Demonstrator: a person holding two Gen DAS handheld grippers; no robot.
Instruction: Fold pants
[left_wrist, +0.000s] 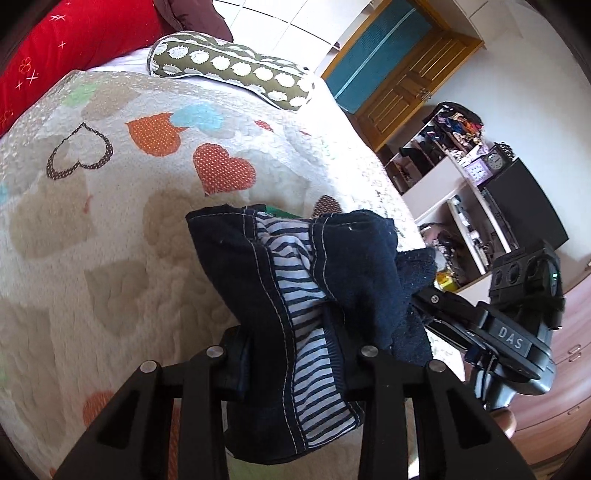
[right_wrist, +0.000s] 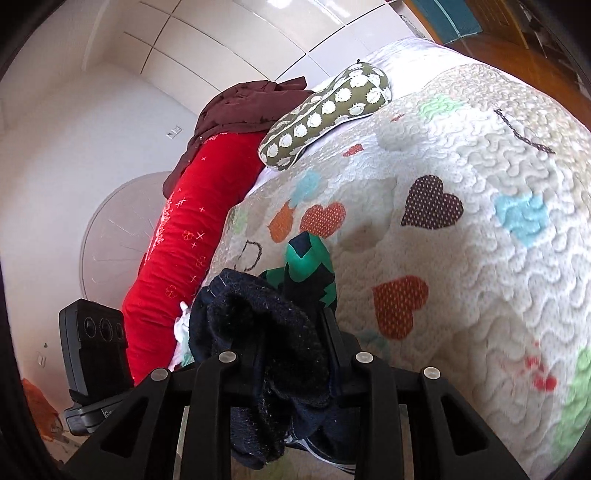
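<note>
Bunched dark pants (left_wrist: 295, 295) with a striped lining fill the left claw (left_wrist: 295, 354), which is clamped on them above the bed (left_wrist: 110, 221). Over in the right view, the right claw (right_wrist: 291, 362) grips another dark fold, probably the same pants (right_wrist: 266, 332), near a red pillow (right_wrist: 177, 229).

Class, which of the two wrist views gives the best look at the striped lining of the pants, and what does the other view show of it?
The left wrist view: the striped lining runs wide and sunlit between dark stitched edges of the pants. In the right wrist view only a sliver of stripes shows beneath bunched dark fabric.
</note>
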